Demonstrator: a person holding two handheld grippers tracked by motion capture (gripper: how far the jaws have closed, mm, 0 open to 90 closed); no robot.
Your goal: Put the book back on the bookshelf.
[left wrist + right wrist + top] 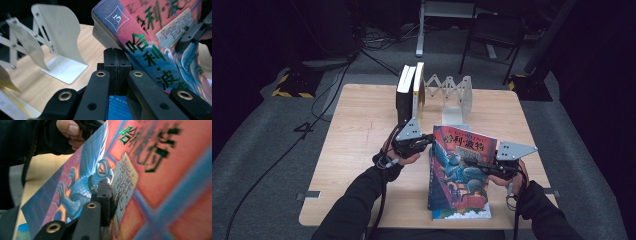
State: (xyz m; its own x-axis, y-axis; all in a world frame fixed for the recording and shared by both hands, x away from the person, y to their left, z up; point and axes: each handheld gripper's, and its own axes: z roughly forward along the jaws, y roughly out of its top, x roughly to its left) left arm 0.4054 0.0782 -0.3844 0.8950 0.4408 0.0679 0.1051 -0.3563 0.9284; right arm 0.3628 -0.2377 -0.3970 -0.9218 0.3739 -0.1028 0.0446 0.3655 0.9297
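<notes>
Two grippers flank the book (460, 172) in the high view: we see it tilted up off the table (357, 150), the left gripper (428, 141) at its spine, the right gripper (490, 169) on its cover. Left gripper view: our jaws meet, pressed together beside the spine (150, 62). Right gripper view: we pinch the cover's edge (117, 192).

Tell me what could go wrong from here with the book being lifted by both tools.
The left tool pinches the colourful book only at its spine corner, so it could slip or twist. The right tool presses the front cover, which might crease. The book beneath may get dragged, and the swing toward the white bookend could knock it.
</notes>
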